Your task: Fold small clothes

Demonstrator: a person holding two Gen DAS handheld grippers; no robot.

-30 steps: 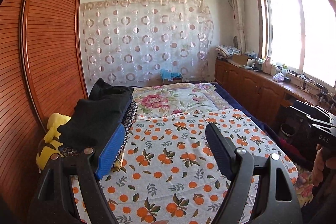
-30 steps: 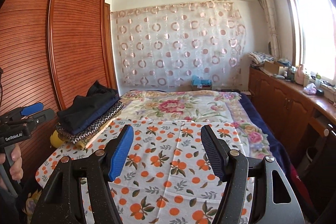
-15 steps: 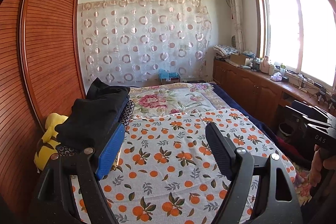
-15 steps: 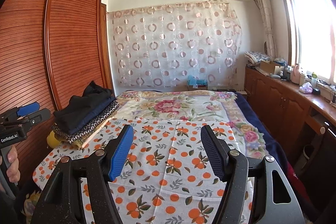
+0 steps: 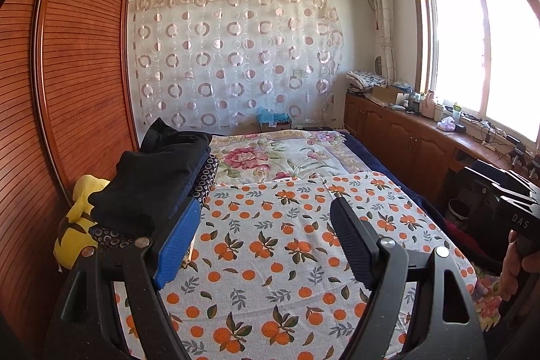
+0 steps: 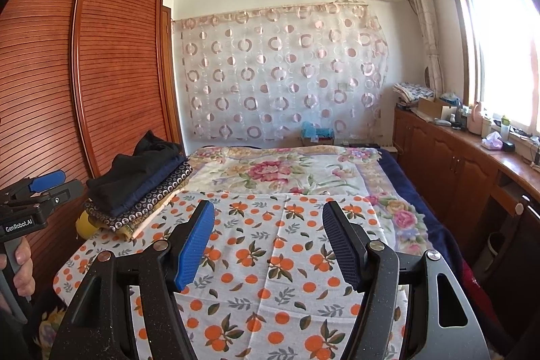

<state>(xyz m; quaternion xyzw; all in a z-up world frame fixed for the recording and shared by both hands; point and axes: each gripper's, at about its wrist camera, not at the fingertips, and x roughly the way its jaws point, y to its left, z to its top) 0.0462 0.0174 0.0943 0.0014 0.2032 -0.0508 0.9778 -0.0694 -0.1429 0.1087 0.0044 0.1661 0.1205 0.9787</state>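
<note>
i hold my left gripper above the orange-print cloth, its two fingers spread wide with nothing between them; one pad is blue, the other black. my right gripper hangs over the same cloth, fingers spread wide apart too, gripping nothing. the orange-print cloth lies flat across the near part of the bed, over a floral blanket that shows beyond its far edge. at the cloth's left edge sits a stack of folded clothes, black and navy pieces on top of a dotted one, with a yellow plush toy just beside it against the wooden wardrobe. beyond the cloth a circle-patterned curtain covers the far wall. to the cloth's right runs a wooden counter under a bright window
</note>
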